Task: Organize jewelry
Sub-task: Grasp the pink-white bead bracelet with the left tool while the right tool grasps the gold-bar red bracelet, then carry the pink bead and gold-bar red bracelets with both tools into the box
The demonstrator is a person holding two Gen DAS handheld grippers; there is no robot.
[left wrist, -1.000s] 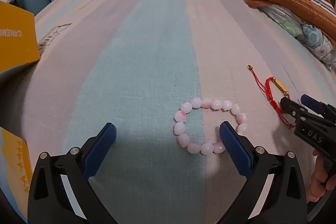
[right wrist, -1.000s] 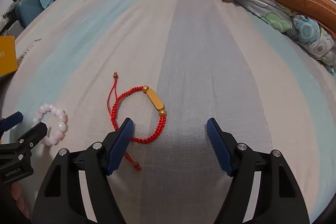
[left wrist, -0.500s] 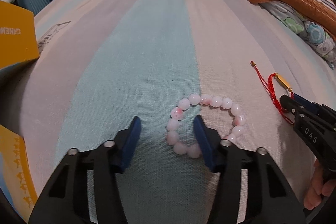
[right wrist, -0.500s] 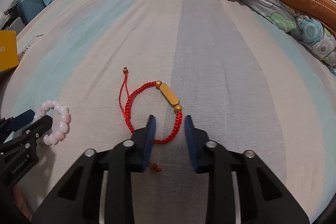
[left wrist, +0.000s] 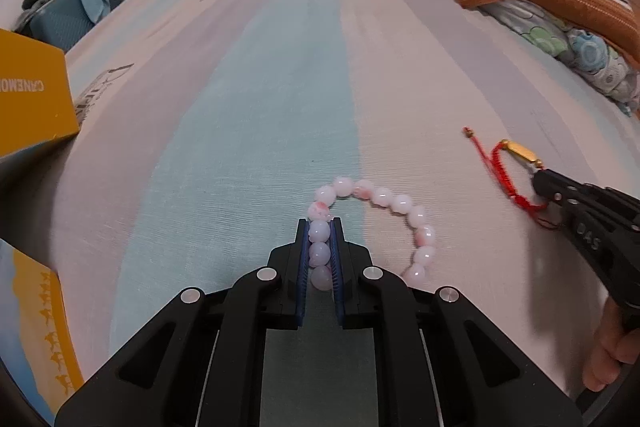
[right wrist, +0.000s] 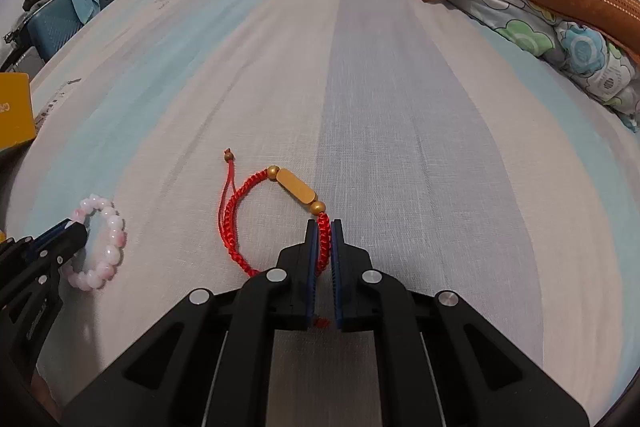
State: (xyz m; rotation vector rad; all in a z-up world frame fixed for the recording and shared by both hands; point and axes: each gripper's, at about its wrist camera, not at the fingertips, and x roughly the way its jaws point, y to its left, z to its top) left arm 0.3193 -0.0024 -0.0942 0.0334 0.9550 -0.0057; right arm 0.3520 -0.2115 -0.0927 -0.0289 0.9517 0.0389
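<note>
A: Quickly, grips. Your left gripper (left wrist: 320, 227) is pinched on the bead bracelet (left wrist: 376, 223), three beads lined up between the pads; the rest of the loop lies on the bed (left wrist: 260, 87) to its right.

B: And your right gripper (right wrist: 325, 227) is pressed together on the red bracelet (right wrist: 280, 219), clamping the braid just below the lower gold bead. Gold bar and the far side of the loop are flat on the sheet, tail cord pointing away.

A: Risks, as I judge them. The beads are round and smooth, so if you lift fast they could roll out of the pads, or the elastic could stretch and snap back.

B: The red one looks thin. You hold only a bit of cord; the gold bar's weight could swing on the lift and drag it through the pads.

A: Also, the grippers are near each other. If you cross them, the loose loops could tangle.

B: Where do they go? There's a yellow box (left wrist: 28, 99) at the left edge of the bed, but I can't tell if it's the target.

A: The same box shows in the right view, well away from both bracelets. Carrying them that far would give more time for a slip.
</note>
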